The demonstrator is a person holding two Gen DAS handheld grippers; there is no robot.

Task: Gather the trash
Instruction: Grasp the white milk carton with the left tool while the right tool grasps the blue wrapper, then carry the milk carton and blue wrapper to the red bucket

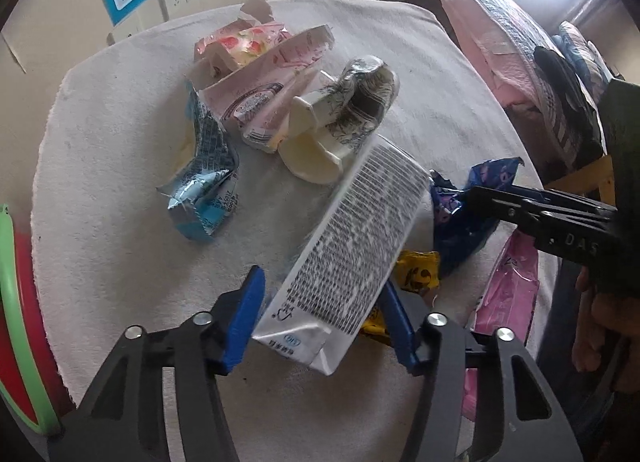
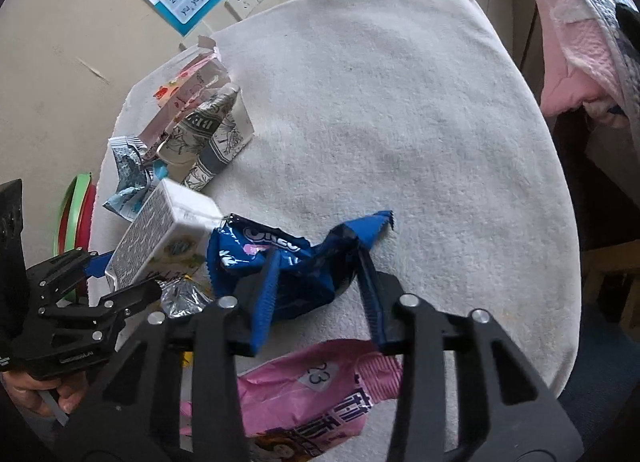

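A white carton printed with small black text lies tilted on the towel-covered table. My left gripper is shut on its near end, one blue pad pressing each side. From the right wrist view the same carton sits in that left gripper. A crumpled blue Oreo wrapper lies beside the carton, and my right gripper is shut on it with the foil bunched between the pads. In the left wrist view the right gripper reaches in over that wrapper.
More trash lies behind: a light blue wrapper, a torn pink carton, a black-and-white patterned box, a yellow wrapper. A pink bag lies at the near edge. A red and green basin stands left; bedding is right.
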